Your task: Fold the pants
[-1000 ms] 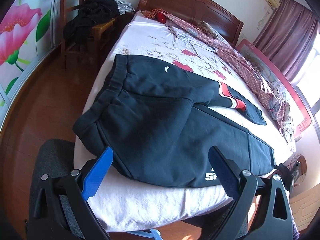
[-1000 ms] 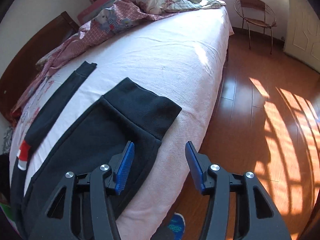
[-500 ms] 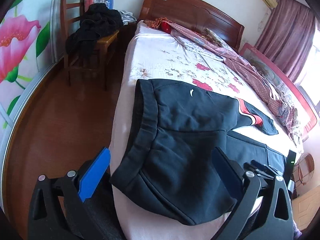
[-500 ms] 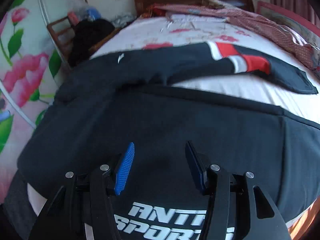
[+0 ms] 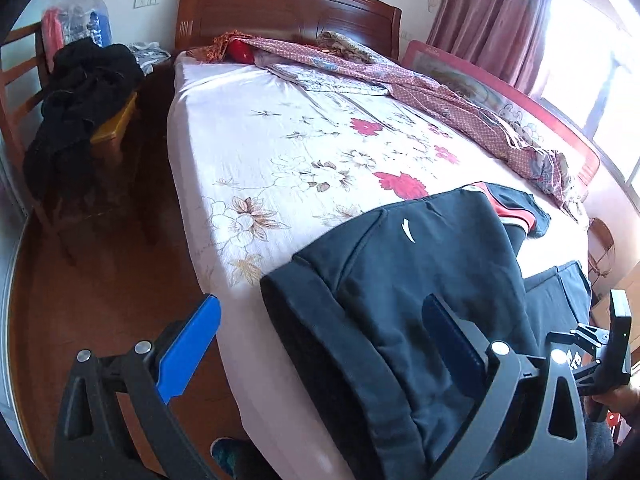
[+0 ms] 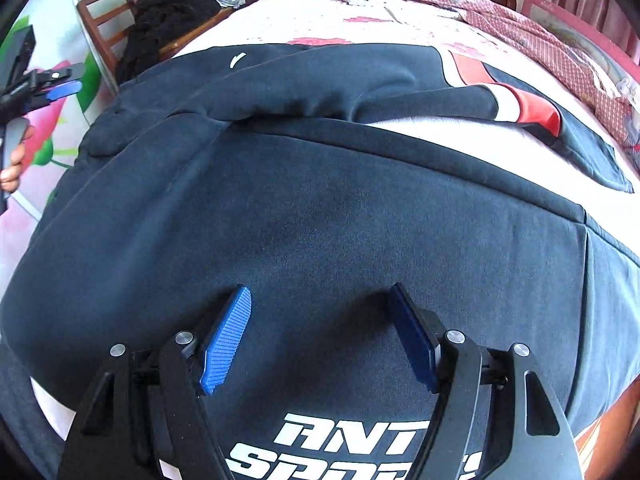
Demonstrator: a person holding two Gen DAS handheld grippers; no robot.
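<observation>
Dark navy fleece sweatpants (image 6: 320,208) w/ white logo print and red-white stripe on one leg are lying spread on the bed w/ white floral sheet (image 5: 280,152), near the bed's front edge and partly hanging over it. Waistband end is sitting toward the left side of the bed in the left wrist view; one leg w/ the red-white stripe is angling off across the sheet, apart from the other leg, sheet showing between them.

Left gripper (image 5: 320,340): jaws are standing wide apart, nothing between the blue pads. Left pad is hovering over the bed edge/wood floor, right pad is over the waistband area of the pants; contact w/ fabric: cannot tell.

Right gripper (image 6: 320,336): jaws have just been opening and are now spread, pointing steeply down at the broad dark panel of the pants just above the white lettering. Fabric is lying flat under and between the pads, no fold pinched; pads are not pressing on it as far as visible.

In the right wrist view, the left gripper and the person's hand (image 6: 14,168) are showing at the far left edge.

Bkgd: brown wooden headboard (image 5: 288,12), red-patterned quilt (image 5: 440,92) bunched along the far side of the bed, wooden chair w/ black clothes heaped on it (image 5: 80,96) left of the bed, pink curtain (image 5: 492,16) by the window.
</observation>
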